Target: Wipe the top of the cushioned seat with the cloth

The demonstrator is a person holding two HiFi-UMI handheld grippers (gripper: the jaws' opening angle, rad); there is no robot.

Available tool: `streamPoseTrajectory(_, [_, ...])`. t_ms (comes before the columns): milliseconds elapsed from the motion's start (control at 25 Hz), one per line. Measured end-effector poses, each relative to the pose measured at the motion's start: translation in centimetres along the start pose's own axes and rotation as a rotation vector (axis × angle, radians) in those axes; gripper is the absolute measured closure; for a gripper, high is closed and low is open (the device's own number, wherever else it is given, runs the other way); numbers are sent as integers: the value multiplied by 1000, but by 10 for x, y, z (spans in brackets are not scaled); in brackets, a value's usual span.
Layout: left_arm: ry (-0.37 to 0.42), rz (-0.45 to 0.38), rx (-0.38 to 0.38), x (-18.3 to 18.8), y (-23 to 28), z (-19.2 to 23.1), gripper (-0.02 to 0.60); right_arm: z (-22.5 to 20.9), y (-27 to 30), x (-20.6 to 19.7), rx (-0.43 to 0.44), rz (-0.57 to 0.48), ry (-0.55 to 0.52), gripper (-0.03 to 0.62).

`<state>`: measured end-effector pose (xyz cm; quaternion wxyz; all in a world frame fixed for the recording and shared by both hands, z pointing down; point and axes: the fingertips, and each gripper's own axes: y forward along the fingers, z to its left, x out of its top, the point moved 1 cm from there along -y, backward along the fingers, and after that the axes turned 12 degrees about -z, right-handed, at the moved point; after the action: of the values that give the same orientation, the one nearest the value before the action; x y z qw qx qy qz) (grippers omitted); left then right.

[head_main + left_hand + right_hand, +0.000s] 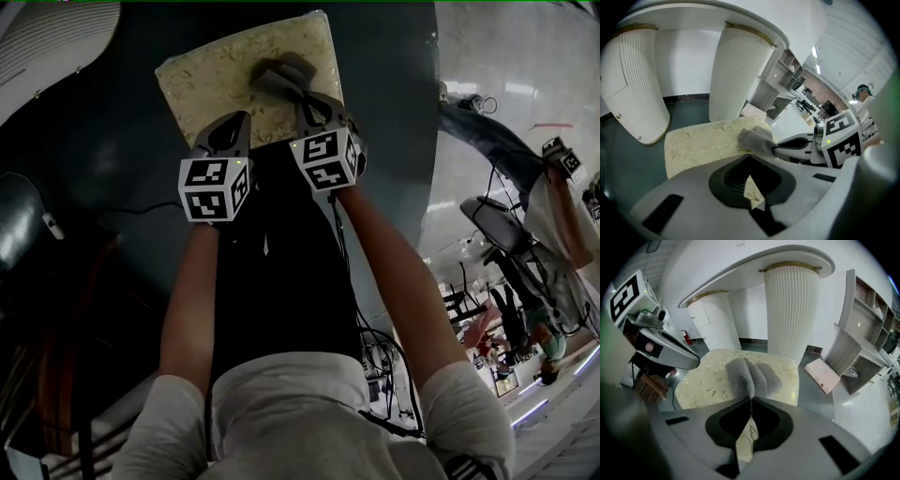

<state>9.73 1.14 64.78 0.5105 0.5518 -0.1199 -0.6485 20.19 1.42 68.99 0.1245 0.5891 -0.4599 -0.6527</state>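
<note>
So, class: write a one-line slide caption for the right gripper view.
Right gripper, shut on the grey cloth, holds it on the cream cushioned seat.

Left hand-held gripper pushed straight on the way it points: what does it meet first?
Most likely the top of the cushioned seat, right by the near edge of the grey cloth. The left hand-held gripper, jaws together and empty, points there. Depth is unclear, so the cloth could come first.

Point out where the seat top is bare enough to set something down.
Most room: the left half of the seat, between the cloth and the left edge. A narrower strip runs along the far edge, beyond the cloth. Crowded: the near edge, where the left gripper sits shut and the right gripper pinches the cloth.
</note>
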Motion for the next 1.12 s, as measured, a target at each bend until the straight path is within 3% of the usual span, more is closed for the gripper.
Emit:
streamPoseTrajectory(560, [35,11,-21,17,24,-31,566,-37,-22,-15,-29,11,35,576])
streamPoseTrajectory(920, [55,7,-66,29,35,-53,566,-76,-43,-22,-127,24,85,576])
streamPoseTrajectory(1120, [59,31,-87,22,33,-51,566,-74,-50,-18,-153,16,127,576])
